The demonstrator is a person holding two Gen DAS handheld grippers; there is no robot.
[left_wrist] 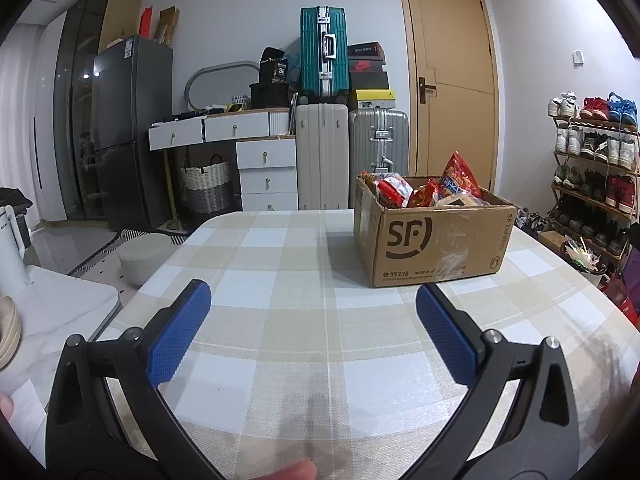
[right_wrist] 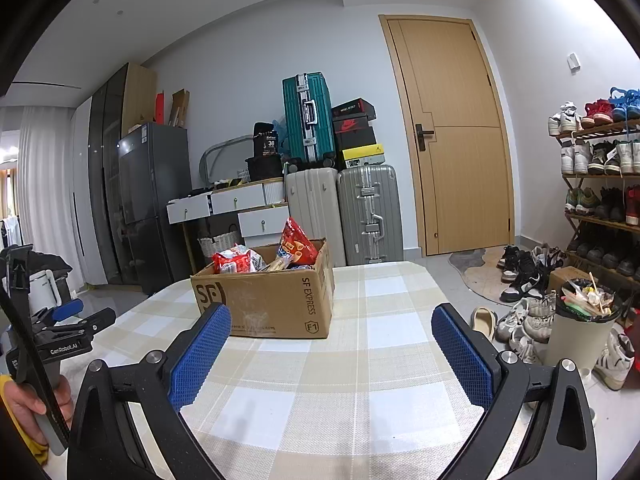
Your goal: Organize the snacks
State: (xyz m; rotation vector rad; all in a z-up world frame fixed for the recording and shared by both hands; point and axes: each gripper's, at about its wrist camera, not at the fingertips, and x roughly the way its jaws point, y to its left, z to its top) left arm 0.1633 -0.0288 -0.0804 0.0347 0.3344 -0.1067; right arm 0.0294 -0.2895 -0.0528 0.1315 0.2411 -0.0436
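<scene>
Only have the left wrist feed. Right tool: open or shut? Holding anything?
Observer: Right tool is open, nothing between its fingers.
Operator: Where does it point?
Observer: At the table; the box sits ahead, left of centre.
Operator: Floor on that side?
Observer: A slipper lies by the table's right edge, with a mat at the door.
Operator: My tool from outside?
Observer: Left tool shows at the right view's left edge, a hand on its handle.
</scene>
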